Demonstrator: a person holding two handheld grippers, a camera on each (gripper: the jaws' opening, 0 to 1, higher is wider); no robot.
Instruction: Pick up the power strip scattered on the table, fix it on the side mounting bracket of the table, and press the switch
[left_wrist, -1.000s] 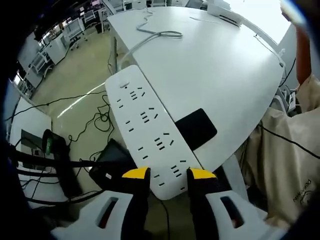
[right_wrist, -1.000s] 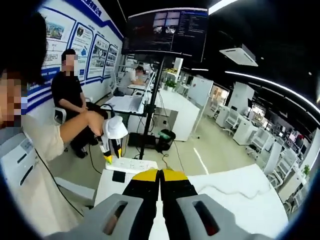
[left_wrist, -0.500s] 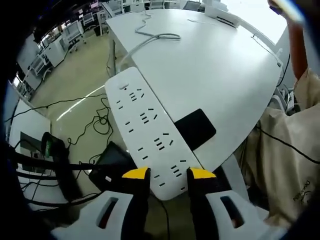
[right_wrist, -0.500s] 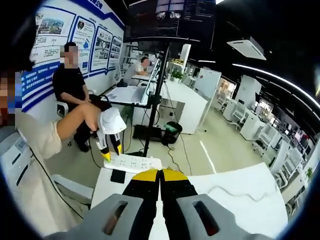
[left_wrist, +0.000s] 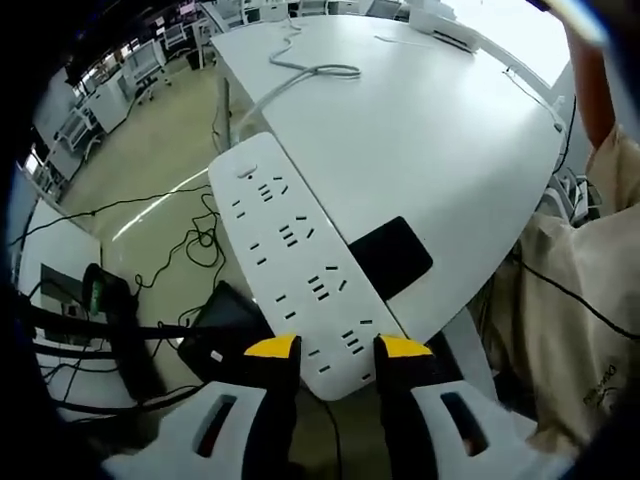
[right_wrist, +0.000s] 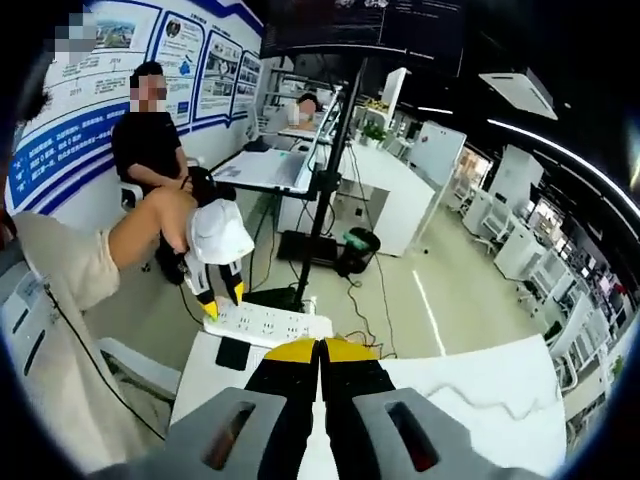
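While the left gripper (left_wrist: 335, 352) clamps the power strip (left_wrist: 295, 265) above the white table (left_wrist: 440, 130), the right gripper's (right_wrist: 321, 349) fingers meet.

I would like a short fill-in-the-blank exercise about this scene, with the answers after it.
1. The left gripper holds the white ____ by one end.
2. The right gripper has its jaws ____.
3. The black pad lies on the white ____.

Answers: power strip; shut; table

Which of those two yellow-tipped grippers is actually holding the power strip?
The left gripper. Its jaws sit either side of the power strip at the near end, lifted at the table edge. The right gripper has its jaws closed together on nothing.
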